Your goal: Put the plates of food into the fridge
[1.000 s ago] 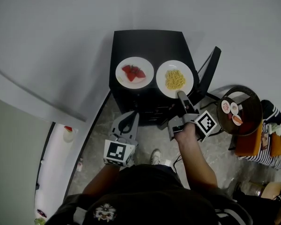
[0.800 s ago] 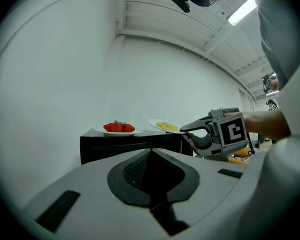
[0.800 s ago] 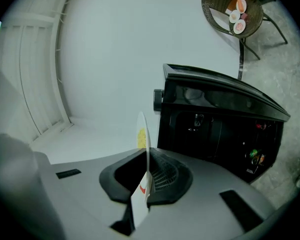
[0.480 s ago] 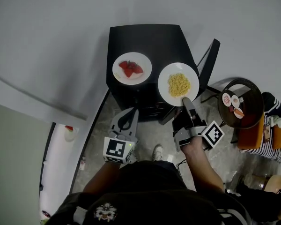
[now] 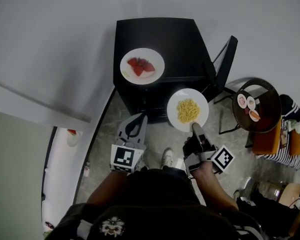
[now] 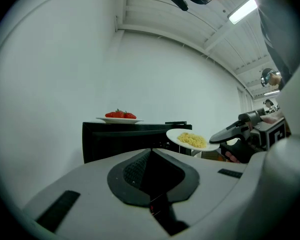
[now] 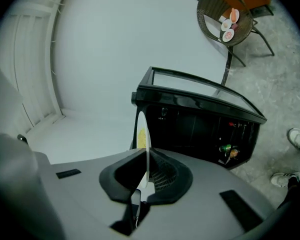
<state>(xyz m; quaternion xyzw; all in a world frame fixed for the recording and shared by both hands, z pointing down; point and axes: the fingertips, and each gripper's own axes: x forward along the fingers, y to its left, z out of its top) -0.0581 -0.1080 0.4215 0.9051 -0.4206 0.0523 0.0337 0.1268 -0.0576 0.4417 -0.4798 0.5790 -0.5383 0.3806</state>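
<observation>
Standing nearest the person, the left gripper (image 5: 136, 120) hangs low in front of the body with its jaws pressed together and nothing between them. Just to its right, the right gripper (image 5: 194, 129) is clamped on the near rim of the noodle plate (image 5: 176, 103). The plate juts straight out from the jaw tips away from the person, and in the right gripper view its rim runs edge-on between the pads. The plate rides in the air, clear of the fridge (image 5: 165, 39), just off its front right corner and over the floor, with the yellow noodles (image 5: 188, 110) heaped at its middle. Farther back, the strawberry plate (image 5: 127, 66) sits on the fridge top by the front left corner, well apart from both grippers.
</observation>
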